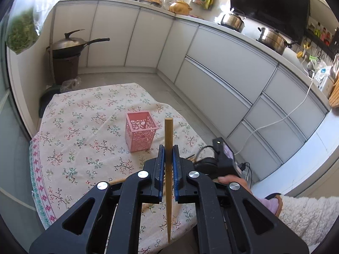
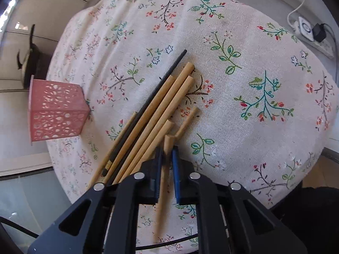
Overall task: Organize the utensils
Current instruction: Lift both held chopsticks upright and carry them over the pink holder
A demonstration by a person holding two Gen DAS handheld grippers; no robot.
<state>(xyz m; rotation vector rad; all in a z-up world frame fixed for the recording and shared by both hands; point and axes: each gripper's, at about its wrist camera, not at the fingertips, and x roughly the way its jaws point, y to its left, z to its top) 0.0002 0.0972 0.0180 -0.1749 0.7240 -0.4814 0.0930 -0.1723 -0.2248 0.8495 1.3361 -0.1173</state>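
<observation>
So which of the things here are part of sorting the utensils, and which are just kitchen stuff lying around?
Part of the job:
- chopstick in the left tool
- chopstick in the right tool
- loose chopsticks on the tablecloth
- pink holder

Just lying about:
- wok on its stand
- steel pots on the counter
- power strip on the floor

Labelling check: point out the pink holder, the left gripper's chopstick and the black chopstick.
pink holder (image 1: pixel 141 136), left wrist view, front wall.
chopstick (image 1: pixel 168 135), left wrist view, shaft above the jaws.
black chopstick (image 2: pixel 169 73), right wrist view, upper shaft.
</observation>
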